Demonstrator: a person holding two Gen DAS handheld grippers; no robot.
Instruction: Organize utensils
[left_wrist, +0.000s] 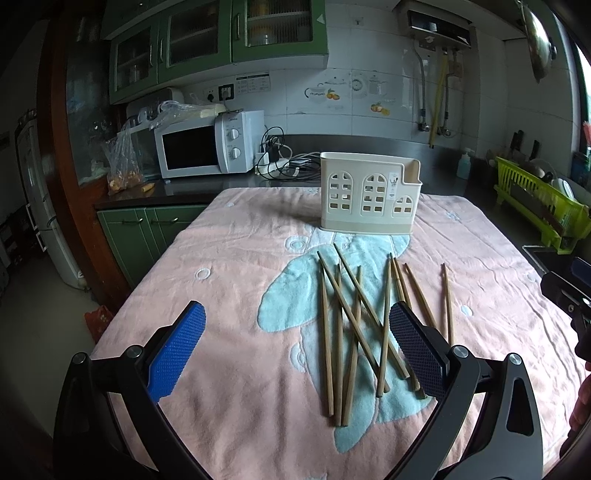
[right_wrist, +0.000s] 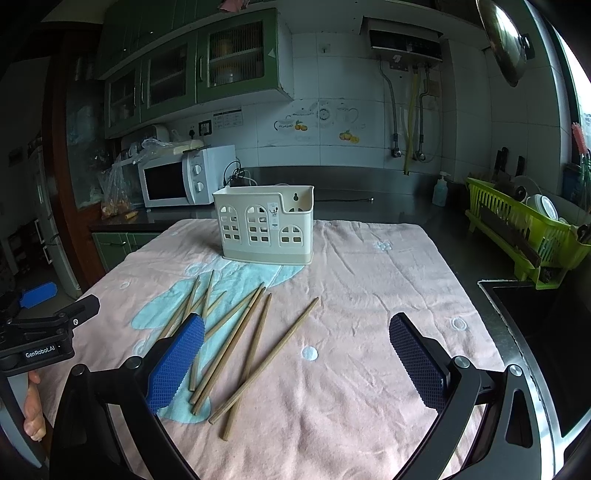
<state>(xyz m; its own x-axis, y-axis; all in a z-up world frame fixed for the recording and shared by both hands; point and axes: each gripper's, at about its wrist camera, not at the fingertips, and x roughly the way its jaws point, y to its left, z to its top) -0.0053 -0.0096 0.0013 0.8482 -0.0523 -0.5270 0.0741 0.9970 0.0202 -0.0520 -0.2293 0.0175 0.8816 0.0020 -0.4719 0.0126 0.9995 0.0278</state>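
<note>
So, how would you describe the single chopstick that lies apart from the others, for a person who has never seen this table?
Find the pink towel covering the table, with the cream utensil holder standing at its far end. In front of the holder lies a heap of wooden chopsticks. The one you want is on the heap's right edge, towards the sink side; unlike the others, its far half lies alone on bare pink cloth.

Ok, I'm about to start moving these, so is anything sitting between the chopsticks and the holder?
Nothing visible. Only bare pink towel lies between the loose chopsticks and the cream holder, which stands upright behind them. Both the left gripper and right gripper are open and empty.
</note>
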